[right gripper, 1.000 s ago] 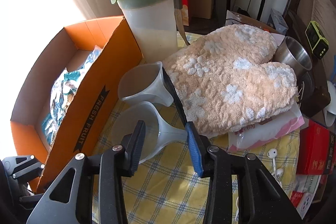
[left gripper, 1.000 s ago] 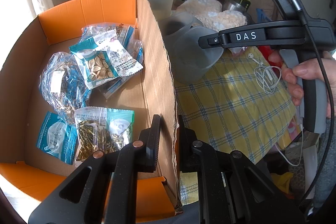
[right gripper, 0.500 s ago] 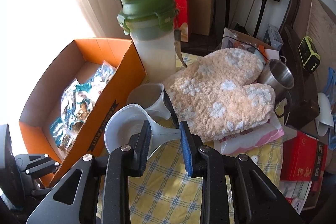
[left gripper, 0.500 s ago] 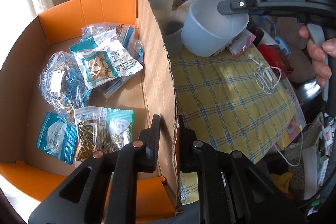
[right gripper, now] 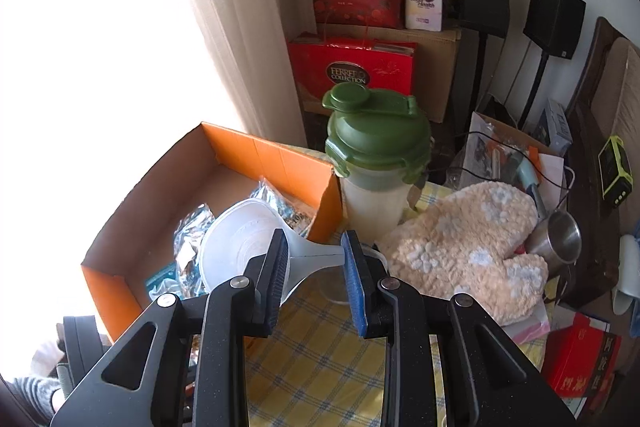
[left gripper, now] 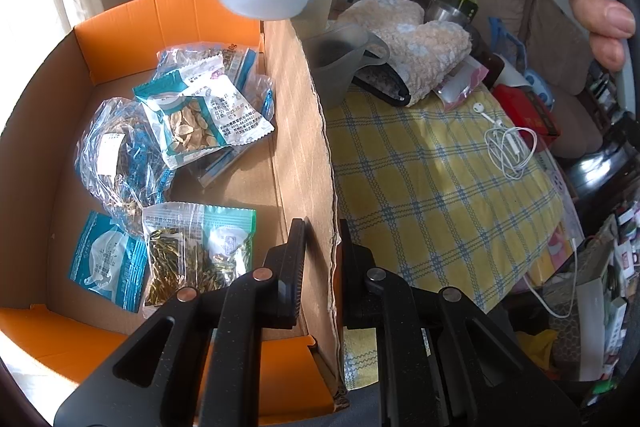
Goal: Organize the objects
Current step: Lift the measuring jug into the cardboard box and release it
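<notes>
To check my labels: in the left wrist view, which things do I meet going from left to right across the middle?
Snack packets → box wall → grey cup → mitten → earphones.

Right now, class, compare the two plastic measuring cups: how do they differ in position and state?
The lifted measuring cup hangs in the air over the cardboard box, held by its handle in the right tongs. The second measuring cup stands on the checked tablecloth, ungripped, beside the fluffy mitten. Both are translucent, handled and upright.
</notes>
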A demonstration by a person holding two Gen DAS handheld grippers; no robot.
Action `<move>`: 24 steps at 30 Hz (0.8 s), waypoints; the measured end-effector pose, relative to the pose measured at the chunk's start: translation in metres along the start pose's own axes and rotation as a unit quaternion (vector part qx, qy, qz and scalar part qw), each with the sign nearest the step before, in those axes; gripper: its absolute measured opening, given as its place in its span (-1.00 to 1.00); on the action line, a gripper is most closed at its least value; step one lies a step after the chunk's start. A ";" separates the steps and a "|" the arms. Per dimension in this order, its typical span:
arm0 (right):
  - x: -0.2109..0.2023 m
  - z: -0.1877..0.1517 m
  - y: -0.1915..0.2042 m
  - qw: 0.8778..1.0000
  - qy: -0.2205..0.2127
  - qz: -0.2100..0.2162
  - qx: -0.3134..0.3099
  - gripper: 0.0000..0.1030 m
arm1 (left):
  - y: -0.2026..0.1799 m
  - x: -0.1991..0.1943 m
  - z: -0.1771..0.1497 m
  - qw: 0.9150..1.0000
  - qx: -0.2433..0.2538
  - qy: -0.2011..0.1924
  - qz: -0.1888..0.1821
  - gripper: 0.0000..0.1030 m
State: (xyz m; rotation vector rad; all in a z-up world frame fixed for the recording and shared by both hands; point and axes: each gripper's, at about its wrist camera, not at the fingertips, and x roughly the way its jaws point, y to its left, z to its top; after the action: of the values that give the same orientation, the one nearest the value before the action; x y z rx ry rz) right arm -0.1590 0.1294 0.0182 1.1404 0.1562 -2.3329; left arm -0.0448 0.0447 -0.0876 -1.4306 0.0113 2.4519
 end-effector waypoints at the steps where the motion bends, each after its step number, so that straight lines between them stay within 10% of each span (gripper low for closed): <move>1: 0.005 0.004 0.005 1.000 0.001 0.005 -0.004 -0.48 | -0.001 0.000 0.000 1.000 0.000 0.000 0.000 -0.75; 24: 0.146 0.077 0.071 0.991 0.077 0.066 -0.088 -0.48 | 0.002 -0.002 -0.002 1.000 -0.012 -0.003 -0.004 -0.75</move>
State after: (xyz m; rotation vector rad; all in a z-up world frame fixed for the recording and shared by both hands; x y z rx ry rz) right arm -0.2495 -0.0164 -0.0348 1.2025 0.3254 -2.0709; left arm -0.0429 0.0419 -0.0874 -1.4294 -0.0262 2.4578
